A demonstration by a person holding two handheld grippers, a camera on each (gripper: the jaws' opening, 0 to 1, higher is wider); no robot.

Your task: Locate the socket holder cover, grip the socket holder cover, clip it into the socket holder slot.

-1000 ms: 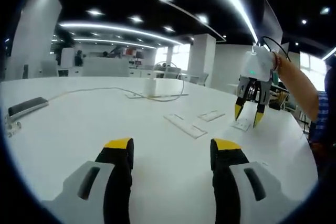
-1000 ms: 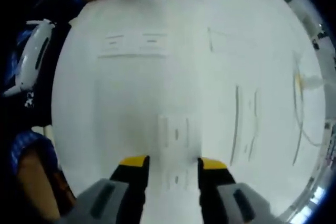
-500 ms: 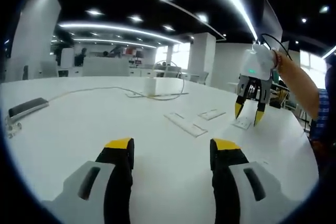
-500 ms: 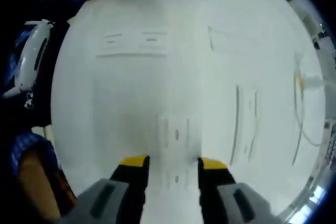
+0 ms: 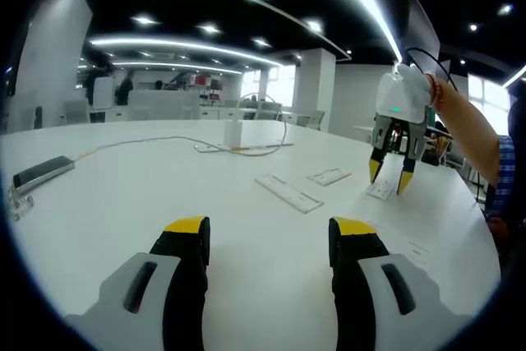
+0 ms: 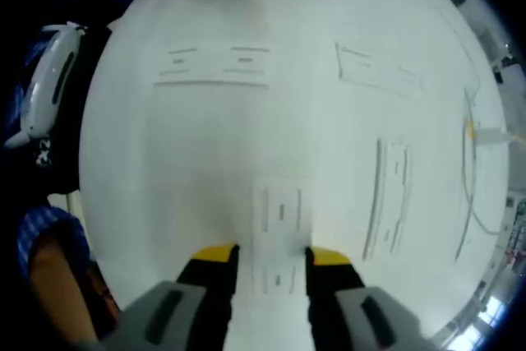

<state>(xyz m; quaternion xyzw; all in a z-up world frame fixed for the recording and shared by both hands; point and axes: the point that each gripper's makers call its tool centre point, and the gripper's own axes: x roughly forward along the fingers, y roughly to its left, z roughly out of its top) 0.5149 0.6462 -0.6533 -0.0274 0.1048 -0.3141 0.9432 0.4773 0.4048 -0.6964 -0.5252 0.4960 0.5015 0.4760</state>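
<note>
Grip step: right gripper (image 6: 265, 254) poised over socket holder cover (image 6: 279, 228) on counter (image 6: 205, 154), fingers spread. Next: lower, close. Left gripper (image 5: 267, 232) idle, fingers spread.

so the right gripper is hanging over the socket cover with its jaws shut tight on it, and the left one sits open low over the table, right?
Not quite: the right gripper hangs over the socket holder cover with its jaws open, one on each side, not shut on it. The right gripper view shows the gap. The left gripper does sit open low over the table.
</note>
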